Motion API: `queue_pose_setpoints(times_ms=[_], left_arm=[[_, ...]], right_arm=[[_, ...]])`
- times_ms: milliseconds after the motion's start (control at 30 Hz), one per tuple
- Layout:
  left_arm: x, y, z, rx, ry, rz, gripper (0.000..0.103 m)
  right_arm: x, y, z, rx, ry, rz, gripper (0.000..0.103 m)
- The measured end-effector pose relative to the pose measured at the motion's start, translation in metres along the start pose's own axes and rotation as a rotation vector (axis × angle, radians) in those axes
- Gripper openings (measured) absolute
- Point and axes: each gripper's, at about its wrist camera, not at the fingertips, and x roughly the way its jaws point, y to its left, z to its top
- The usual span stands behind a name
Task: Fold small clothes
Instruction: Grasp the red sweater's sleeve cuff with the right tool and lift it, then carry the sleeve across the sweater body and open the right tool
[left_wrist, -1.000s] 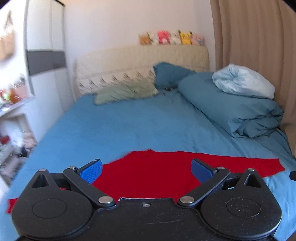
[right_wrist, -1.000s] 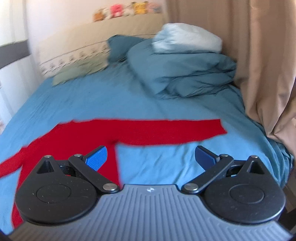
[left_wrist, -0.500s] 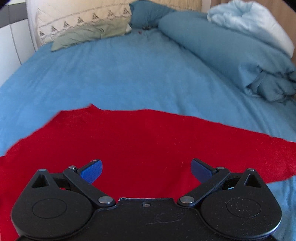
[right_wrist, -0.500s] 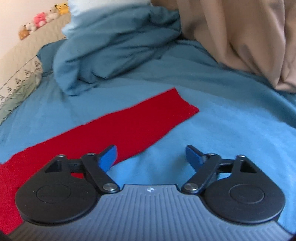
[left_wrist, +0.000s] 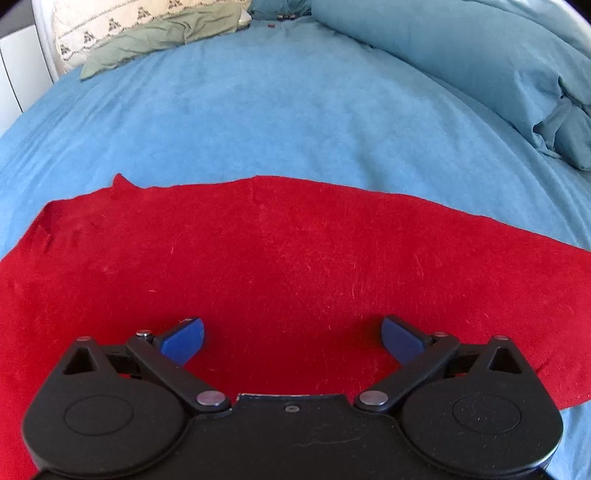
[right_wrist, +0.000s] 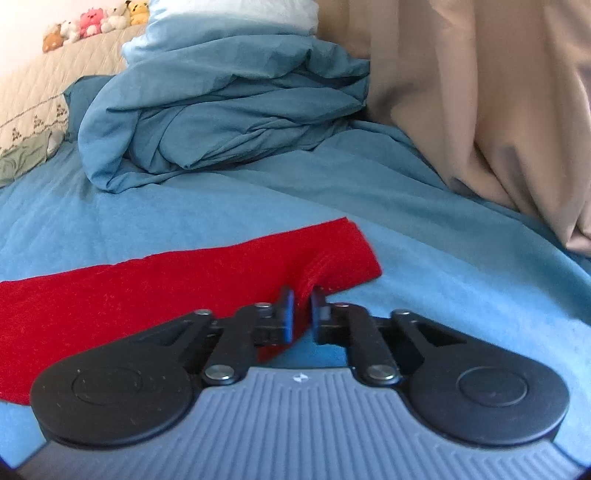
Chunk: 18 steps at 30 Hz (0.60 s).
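the red garment (left_wrist: 295, 266) lies flat on the blue bedsheet (left_wrist: 258, 118), soft, light and limp, so its sleeve end suits pinching, where the right gripper (right_wrist: 302, 310) clamps it while the left gripper (left_wrist: 291, 338) hovers spread wide.

Bright daylight, fisheye-bent edges, right view blurred

home bedroom, bed (left_wrist: 295, 110), duvet (right_wrist: 221, 122), plush toys (right_wrist: 92, 26)

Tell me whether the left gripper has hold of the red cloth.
No: the left gripper hangs over the red cloth with its fingers spread wide and nothing between them.
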Motion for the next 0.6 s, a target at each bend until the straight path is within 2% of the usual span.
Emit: queue_pose_setpoints(times_ms=[167,300,467,600], left_arm=[[-0.003,0.011,0.013,-0.010,0.054,-0.038,0.103],[-0.036,0.048,0.013,-0.124,-0.008,-0.061,0.103],[-0.076,0.111,0.008,-0.192,-0.097,-0.010,0.103],[-0.108,0.173,-0.010,-0.239,-0.177,0.032,0.103]], right_arm=[[-0.016,0.016,0.028,0.023,0.002,0.040,0.021],[-0.048,0.051,0.069,0.006,-0.029,0.128,0.021],[-0.103,0.134,0.114,0.002,-0.088,0.332,0.021],[-0.152,0.231,0.119,-0.046,-0.127,0.554,0.021]])
